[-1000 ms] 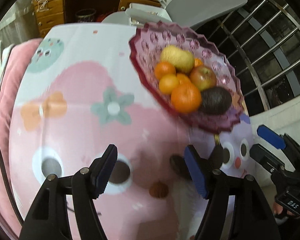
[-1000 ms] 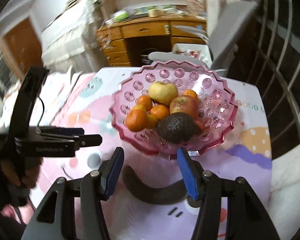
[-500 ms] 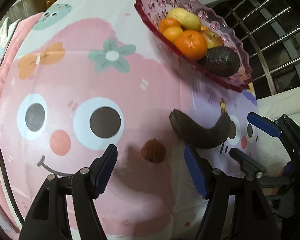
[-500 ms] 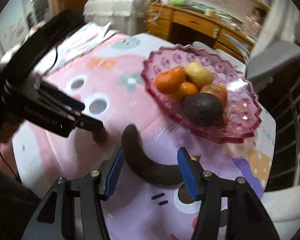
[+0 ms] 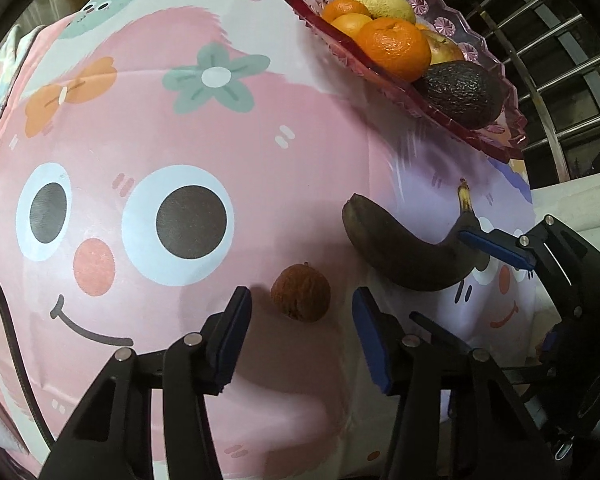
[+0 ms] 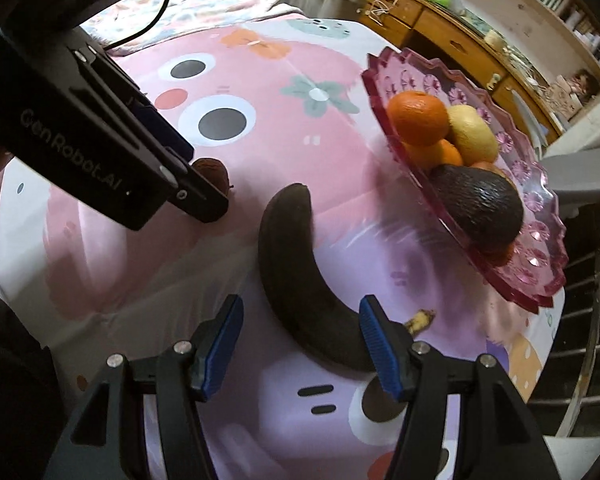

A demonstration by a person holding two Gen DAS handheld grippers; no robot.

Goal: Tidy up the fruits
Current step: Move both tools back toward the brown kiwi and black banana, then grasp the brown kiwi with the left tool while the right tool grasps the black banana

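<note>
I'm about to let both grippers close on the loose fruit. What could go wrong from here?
1. The banana looks blackened, possibly soft; the right gripper, jaws open, may squash it.
2. The small brown fruit is round and lies ahead of the left gripper; it may roll away.
3. The pink bowl is already heaped with an orange and avocado; additions may tumble out.
</note>
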